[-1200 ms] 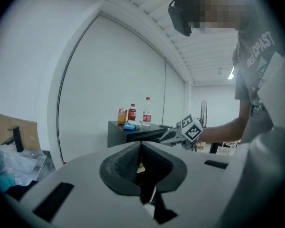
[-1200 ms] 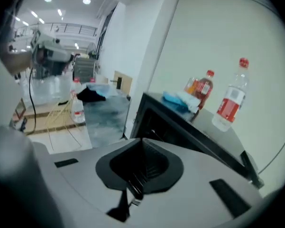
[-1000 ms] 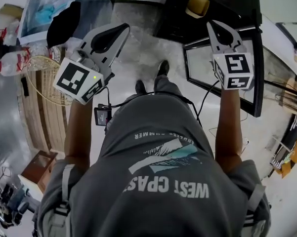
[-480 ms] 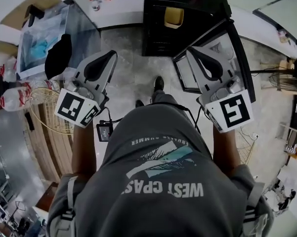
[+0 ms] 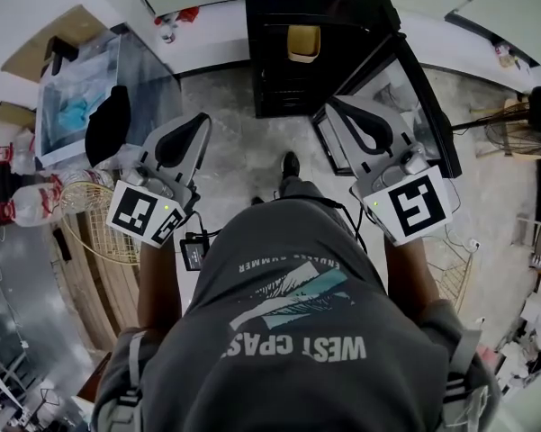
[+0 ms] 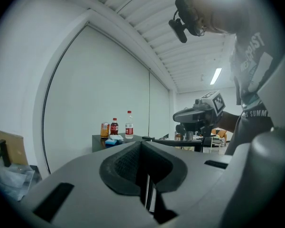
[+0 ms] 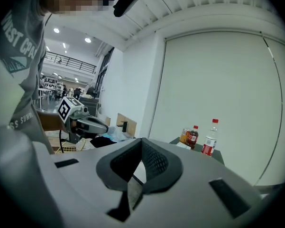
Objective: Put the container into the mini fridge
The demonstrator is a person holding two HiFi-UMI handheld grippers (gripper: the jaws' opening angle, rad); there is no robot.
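Far to your left, a round pale wire basket (image 5: 90,223) sits on a pallet of wooden slats (image 5: 99,277). Two clear plastic bottles with red labels (image 5: 31,203) lie just beside the basket. Beyond them a black cloth bundle (image 5: 108,124) rests on a clear plastic-wrapped sheet (image 5: 72,97), with flat brown cardboard (image 5: 45,52) near it. The floor is grey concrete (image 5: 225,106). A small black box on a cable (image 5: 193,252) hangs at your waist. Ahead of you stand a dark cola bottle with a red label (image 6: 114,127), a clear red-capped bottle (image 6: 129,125) and an orange jar (image 6: 105,129) close together, a blue packet (image 6: 111,140) lying in front of them.
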